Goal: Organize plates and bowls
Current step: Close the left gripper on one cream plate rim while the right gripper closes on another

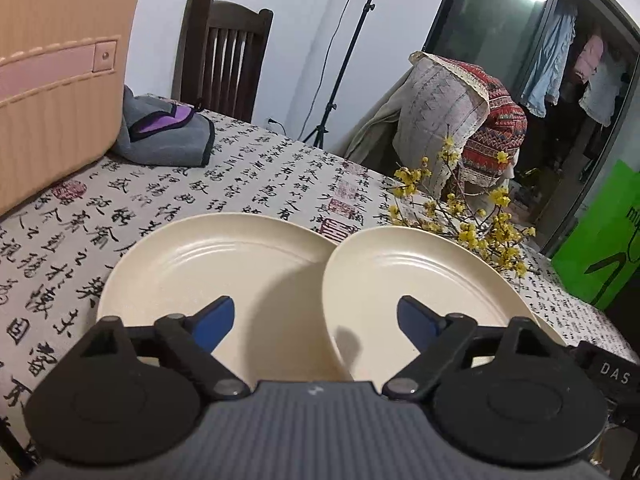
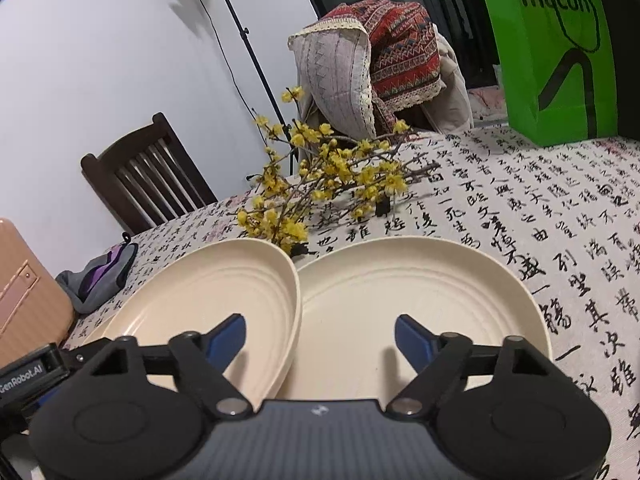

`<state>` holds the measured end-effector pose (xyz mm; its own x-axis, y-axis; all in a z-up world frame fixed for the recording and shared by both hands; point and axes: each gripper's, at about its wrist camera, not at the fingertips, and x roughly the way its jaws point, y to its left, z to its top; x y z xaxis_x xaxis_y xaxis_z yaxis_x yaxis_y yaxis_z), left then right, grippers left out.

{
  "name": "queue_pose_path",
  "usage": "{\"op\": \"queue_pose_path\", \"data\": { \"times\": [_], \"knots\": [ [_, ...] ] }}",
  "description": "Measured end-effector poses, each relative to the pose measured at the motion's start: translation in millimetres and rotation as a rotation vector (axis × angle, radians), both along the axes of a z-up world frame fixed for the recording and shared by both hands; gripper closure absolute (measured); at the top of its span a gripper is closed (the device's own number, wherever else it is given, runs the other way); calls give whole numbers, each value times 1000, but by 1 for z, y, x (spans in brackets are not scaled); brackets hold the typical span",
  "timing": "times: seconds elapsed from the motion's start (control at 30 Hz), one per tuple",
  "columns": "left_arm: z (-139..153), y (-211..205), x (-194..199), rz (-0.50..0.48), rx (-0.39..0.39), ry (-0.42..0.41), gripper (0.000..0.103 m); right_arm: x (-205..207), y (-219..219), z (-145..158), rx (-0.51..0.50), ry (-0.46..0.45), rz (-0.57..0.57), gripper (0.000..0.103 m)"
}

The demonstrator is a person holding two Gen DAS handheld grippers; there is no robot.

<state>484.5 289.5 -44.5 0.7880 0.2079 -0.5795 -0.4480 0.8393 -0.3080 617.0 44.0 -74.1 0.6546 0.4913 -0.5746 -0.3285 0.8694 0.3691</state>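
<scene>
Three cream plates lie on the calligraphy tablecloth (image 1: 160, 184). The middle plate (image 1: 400, 280) (image 2: 208, 292) rests tilted, with its rims over the left plate (image 1: 208, 268) and the right plate (image 2: 420, 300). My left gripper (image 1: 316, 320) is open and low over the left and middle plates, and the middle plate's left rim runs between its blue fingertips (image 1: 216, 320). My right gripper (image 2: 320, 332) is open too, with the middle plate's right rim between its fingertips (image 2: 412, 336). Neither gripper's pads press on a plate.
A branch of yellow flowers (image 2: 320, 176) lies just behind the plates. A pink suitcase (image 1: 52, 80) and a grey pouch (image 1: 168, 136) sit at the left, a green bag (image 2: 552, 48) at the back right. A dark chair (image 1: 224, 52) and a cloth-draped chair (image 2: 372, 60) stand behind the table.
</scene>
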Motion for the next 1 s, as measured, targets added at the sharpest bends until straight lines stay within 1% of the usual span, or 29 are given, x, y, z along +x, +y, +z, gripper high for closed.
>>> {"op": "queue_pose_path", "data": {
  "times": [0.07,0.17,0.23,0.37,0.43,0.6,0.8,0.87,1.0],
  "knots": [
    [-2,1,0,-1,-12,1,19,1,0,-1,6,9,4,29],
    [-3,3,1,-3,-29,4,27,1,0,-3,9,17,9,34],
    [-4,4,1,-2,-36,7,30,2,0,-4,16,28,15,41],
    [-5,5,1,-1,-50,10,38,2,0,-5,31,44,20,50],
    [-6,6,1,0,-64,13,42,3,-1,-5,38,51,18,57],
    [-9,11,3,-5,-101,18,56,4,-4,-7,69,69,24,65],
    [-11,13,2,-11,-120,15,66,3,-3,-7,87,71,33,74],
    [-10,12,2,-14,-120,12,68,2,-2,-6,90,68,37,77],
    [-10,12,3,-18,-131,6,72,0,-1,-5,98,58,47,88]
  ]
}}
